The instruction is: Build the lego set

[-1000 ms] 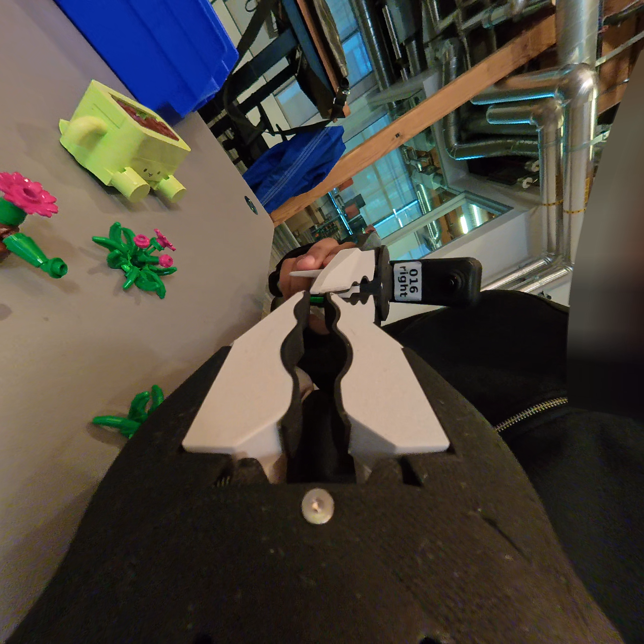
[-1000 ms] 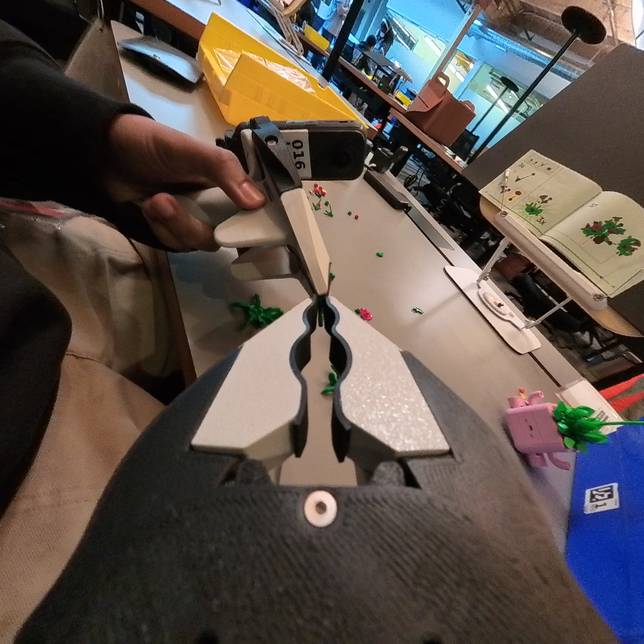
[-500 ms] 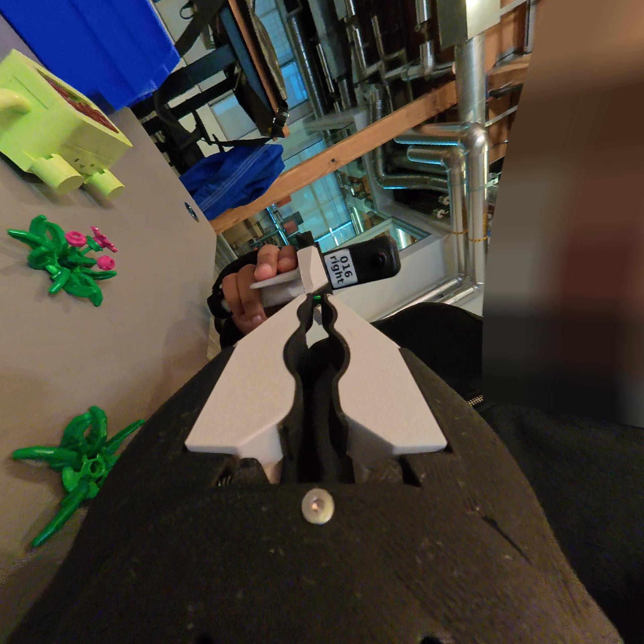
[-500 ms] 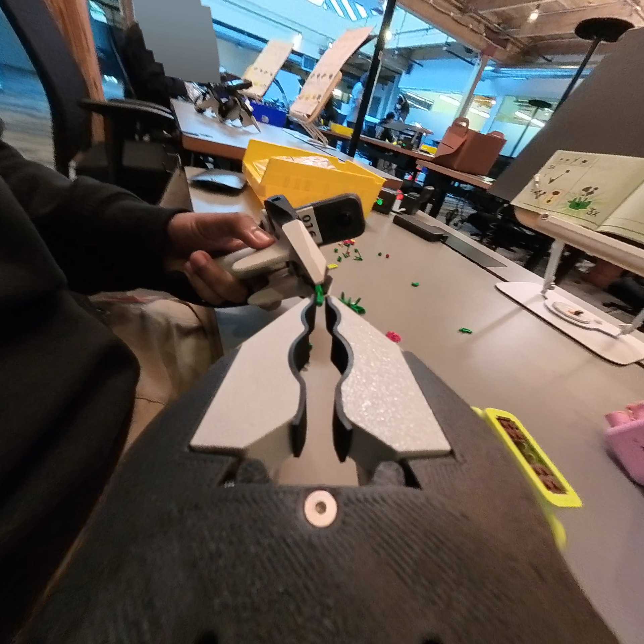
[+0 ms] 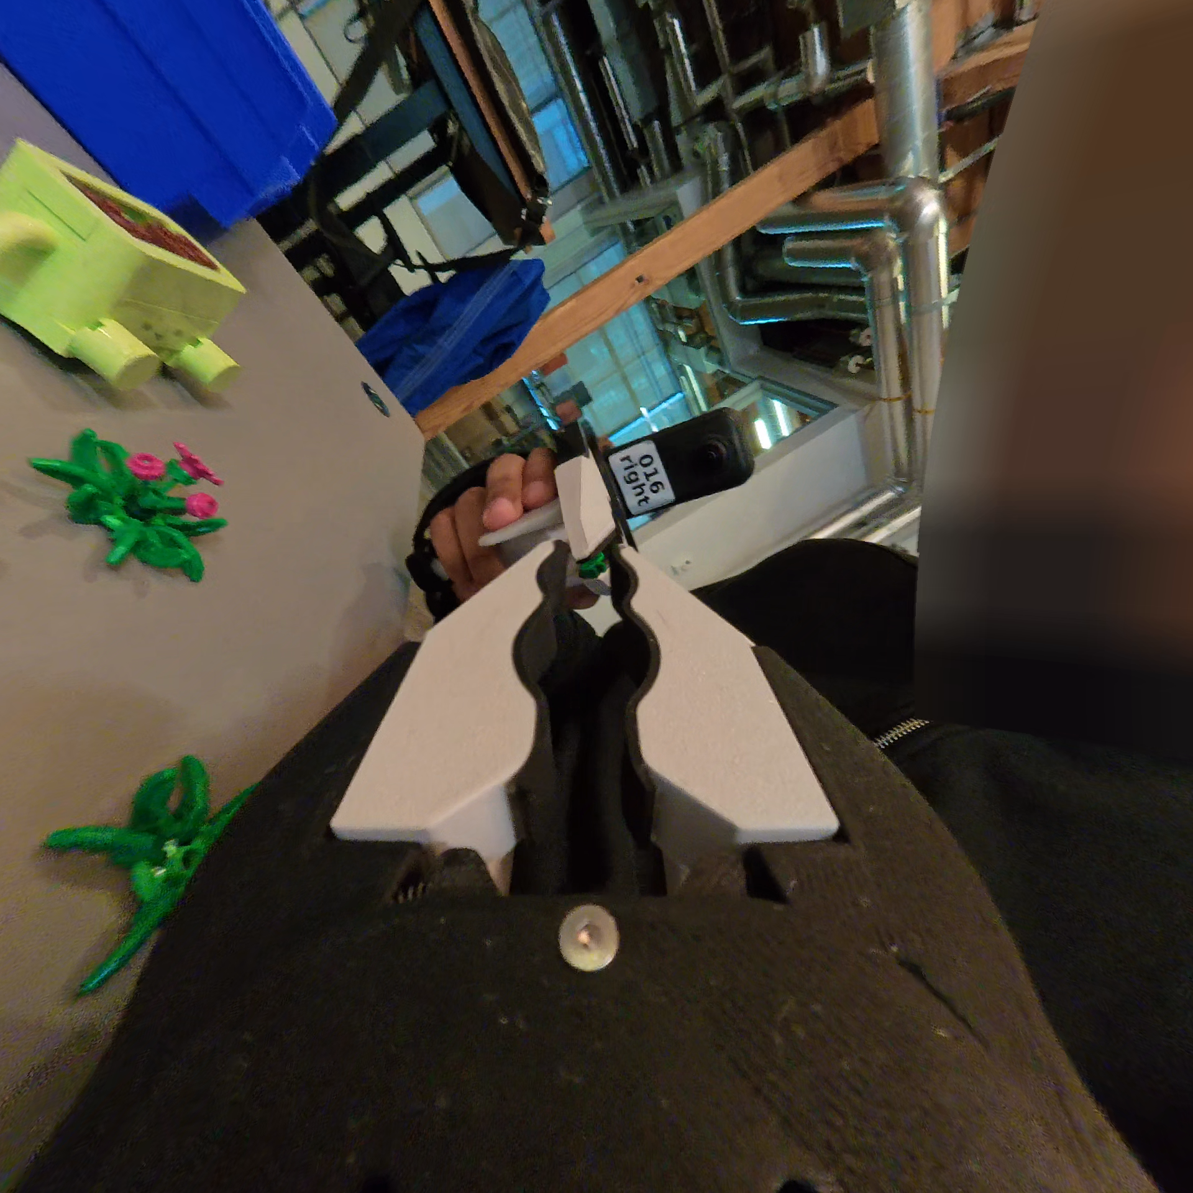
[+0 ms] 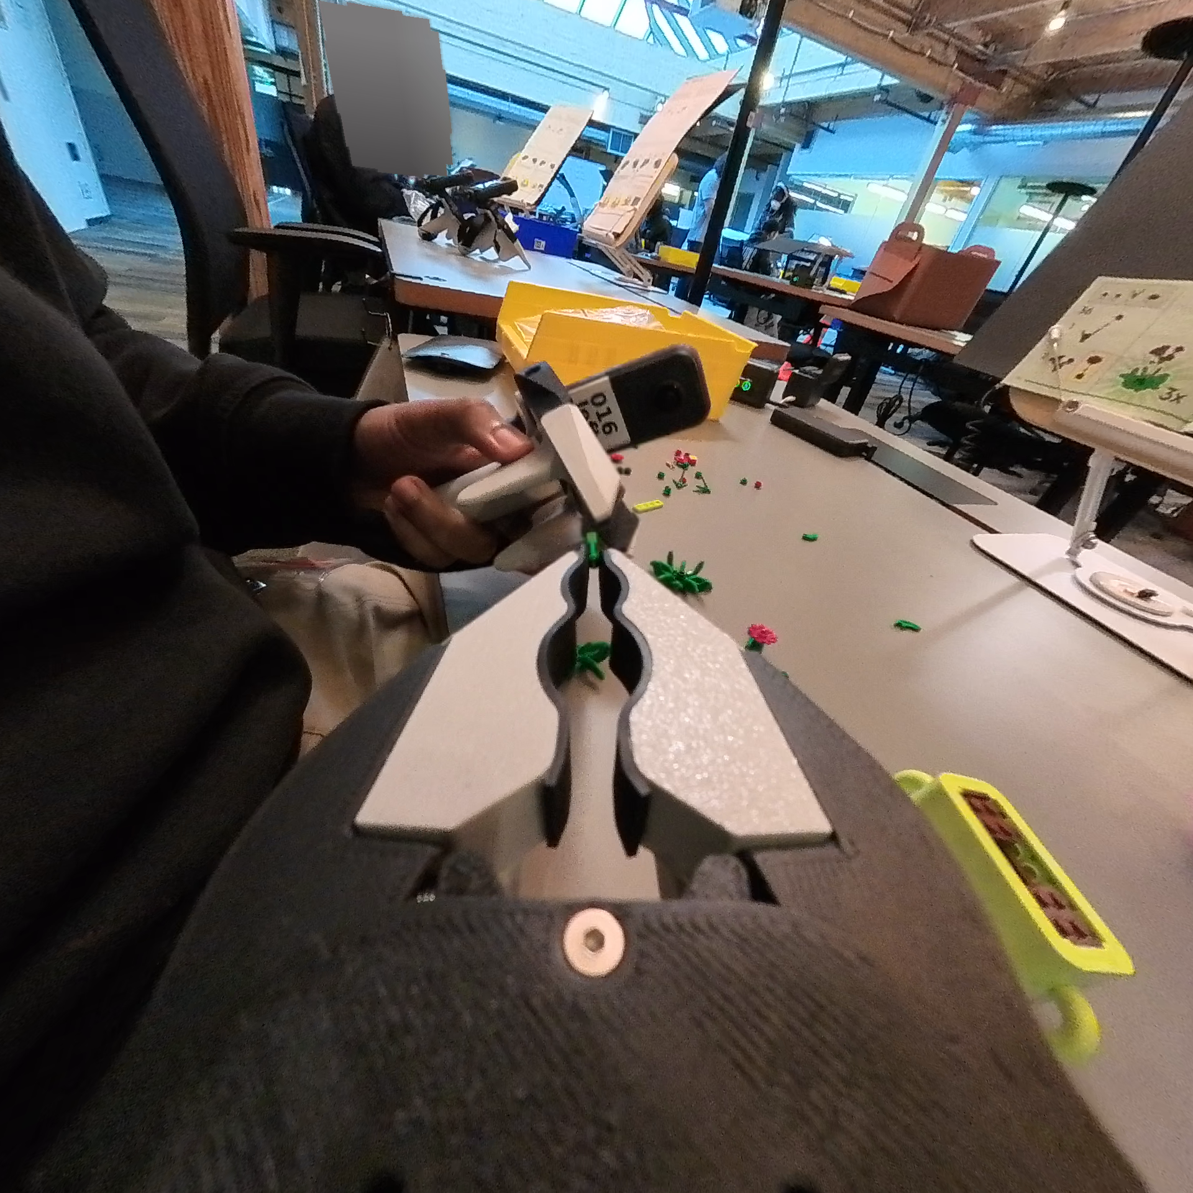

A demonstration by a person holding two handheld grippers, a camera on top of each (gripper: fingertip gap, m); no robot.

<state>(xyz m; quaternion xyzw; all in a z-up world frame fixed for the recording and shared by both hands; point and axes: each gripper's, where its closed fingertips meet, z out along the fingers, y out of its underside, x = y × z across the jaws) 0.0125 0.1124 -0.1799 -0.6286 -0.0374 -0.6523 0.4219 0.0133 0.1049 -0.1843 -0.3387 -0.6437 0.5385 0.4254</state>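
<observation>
Both grippers meet tip to tip in the air off the table's near edge, by the person's lap. My left gripper [image 5: 591, 556] has its jaws narrowly apart around a small green piece [image 5: 591, 565]. My right gripper [image 6: 591, 560] is shut on the small green piece [image 6: 590, 547]. It shows in the left wrist view [image 5: 594, 516] pointing at my left tips. The left gripper shows in the right wrist view [image 6: 597, 516]. A lime green pot [image 5: 116, 284] stands on the grey table; it also shows in the right wrist view [image 6: 1026, 884].
A leaf cluster with pink flowers [image 5: 139, 503] and a plain green leaf cluster [image 5: 155, 846] lie on the table. A blue bin [image 5: 161, 97] stands behind the pot. Loose pieces [image 6: 684, 471], a pink flower [image 6: 762, 636], a yellow bin [image 6: 620, 348] and an instruction booklet [image 6: 1123, 361] are farther off. Both grippers' tips are close together, under 4 cm apart. From either gripper's tips it is about 15 centimetres to the lime green pot [image 5: 116, 284].
Both grippers stayed tip to tip while turning. The right view levelled out: the pink pot left it and the lime pot entered. The left jaws stand slightly wider than half a second ago.
</observation>
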